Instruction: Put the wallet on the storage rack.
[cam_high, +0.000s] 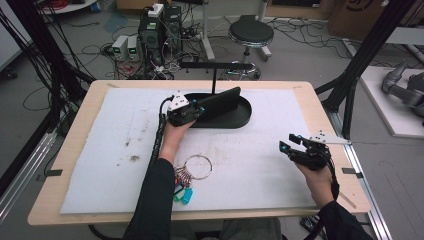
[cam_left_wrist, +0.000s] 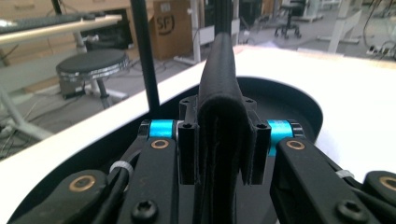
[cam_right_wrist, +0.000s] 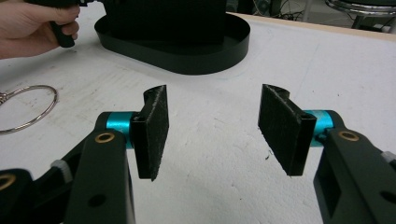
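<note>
A black folded wallet (cam_high: 220, 102) stands on edge over a black oval tray (cam_high: 242, 119) at the back middle of the white mat. My left gripper (cam_high: 200, 109) is shut on the wallet's near end. In the left gripper view both pads press flat against the wallet (cam_left_wrist: 222, 84), with the tray's rim (cam_left_wrist: 303, 100) behind it. My right gripper (cam_high: 286, 145) hovers over the mat's right side, open, with nothing between its fingers. In the right gripper view its pads (cam_right_wrist: 154, 126) stand wide apart above bare mat.
A metal key ring (cam_high: 199, 166) with keys and coloured tags (cam_high: 183, 193) lies on the mat near the front, beside the left forearm. A thin black T-shaped stand (cam_high: 215, 67) rises behind the tray. The white mat (cam_high: 115, 150) covers a wooden table.
</note>
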